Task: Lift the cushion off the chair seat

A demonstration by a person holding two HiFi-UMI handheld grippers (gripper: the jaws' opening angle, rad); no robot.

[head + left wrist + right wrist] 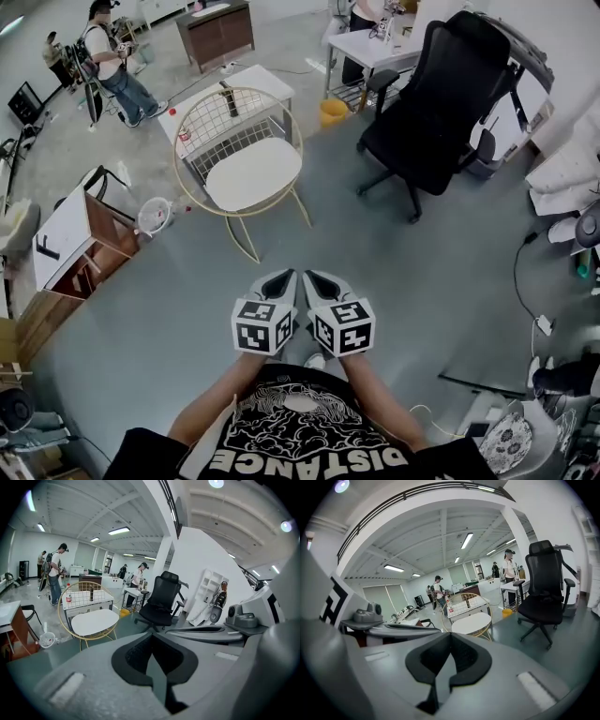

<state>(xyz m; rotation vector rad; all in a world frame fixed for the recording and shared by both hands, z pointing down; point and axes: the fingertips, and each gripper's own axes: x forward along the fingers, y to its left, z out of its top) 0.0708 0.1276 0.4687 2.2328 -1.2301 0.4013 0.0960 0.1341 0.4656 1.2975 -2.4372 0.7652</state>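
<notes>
A round white cushion [253,173] lies on the seat of a gold wire-frame chair [202,117], a good way ahead of both grippers. The same cushion [94,622] shows small in the left gripper view, and the cushion [472,623] sits mid-frame in the right gripper view. My left gripper [284,277] and right gripper [315,277] are held side by side over the grey floor, pointing toward the chair. The left gripper [152,654] is shut with nothing in it. The right gripper [449,660] also looks shut and empty.
A black office chair [441,103] stands to the right of the wire chair. Behind it are a white grid-topped table [234,94] and a yellow bucket [332,112]. A wooden desk [80,244] stands at the left, cables [525,281] trail at the right, and a person [112,61] stands far back left.
</notes>
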